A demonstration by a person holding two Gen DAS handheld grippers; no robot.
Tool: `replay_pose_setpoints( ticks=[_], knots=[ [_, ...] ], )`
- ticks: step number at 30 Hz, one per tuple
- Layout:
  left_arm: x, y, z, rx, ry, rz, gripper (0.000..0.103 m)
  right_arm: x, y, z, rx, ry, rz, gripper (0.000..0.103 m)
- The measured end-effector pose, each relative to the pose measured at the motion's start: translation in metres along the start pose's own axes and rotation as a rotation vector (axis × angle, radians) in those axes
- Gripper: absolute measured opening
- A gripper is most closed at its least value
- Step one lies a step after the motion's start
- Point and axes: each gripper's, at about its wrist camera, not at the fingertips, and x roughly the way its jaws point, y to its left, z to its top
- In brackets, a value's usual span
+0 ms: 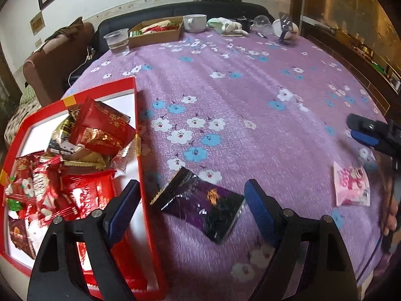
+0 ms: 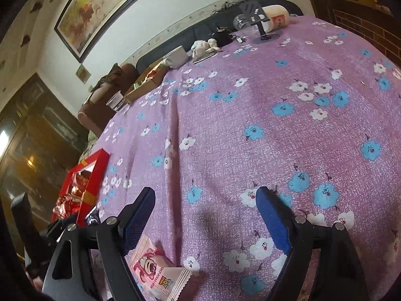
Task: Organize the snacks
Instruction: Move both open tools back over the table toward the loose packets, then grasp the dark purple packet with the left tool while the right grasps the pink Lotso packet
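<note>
A red gift box full of several red and gold snack packets lies at the left of the purple flowered tablecloth. A dark purple snack packet lies on the cloth between the fingers of my open left gripper, not gripped. A pink bear-print packet lies to the right; in the right wrist view it sits by the left finger of my open, empty right gripper. The right gripper also shows at the right edge of the left wrist view. The red box shows at the left of the right wrist view.
At the table's far edge stand a plastic cup, a brown cardboard tray of items, a white bowl, a plush toy, a glass and a small stand. A dark sofa lies behind.
</note>
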Motion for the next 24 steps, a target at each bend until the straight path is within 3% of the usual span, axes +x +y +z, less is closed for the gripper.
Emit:
replay_pose_setpoints(
  ticks=[5, 9, 13, 16, 21, 24],
  knots=[
    [0.003, -0.007, 0.001, 0.033, 0.016, 0.043, 0.087, 0.001, -0.005, -0.001, 0.029, -0.003, 0.037, 0.085],
    [-0.022, -0.001, 0.003, 0.033, -0.062, 0.073, 0.087, 0.000, -0.006, -0.002, 0.030, -0.002, 0.048, 0.086],
    [-0.046, -0.011, 0.003, 0.036, -0.091, -0.031, 0.087, 0.001, -0.006, -0.001, 0.031, 0.000, 0.054, 0.087],
    [-0.042, -0.027, -0.002, 0.045, -0.049, -0.095, 0.087, 0.001, -0.006, -0.001, 0.031, 0.000, 0.055, 0.088],
    [-0.016, -0.016, -0.007, -0.080, 0.052, -0.129, 0.087, 0.002, -0.005, -0.001, 0.031, 0.001, 0.055, 0.088],
    [-0.015, -0.009, -0.007, -0.135, 0.036, -0.159, 0.087, 0.002, -0.005, -0.001, 0.032, 0.001, 0.056, 0.088]
  ],
)
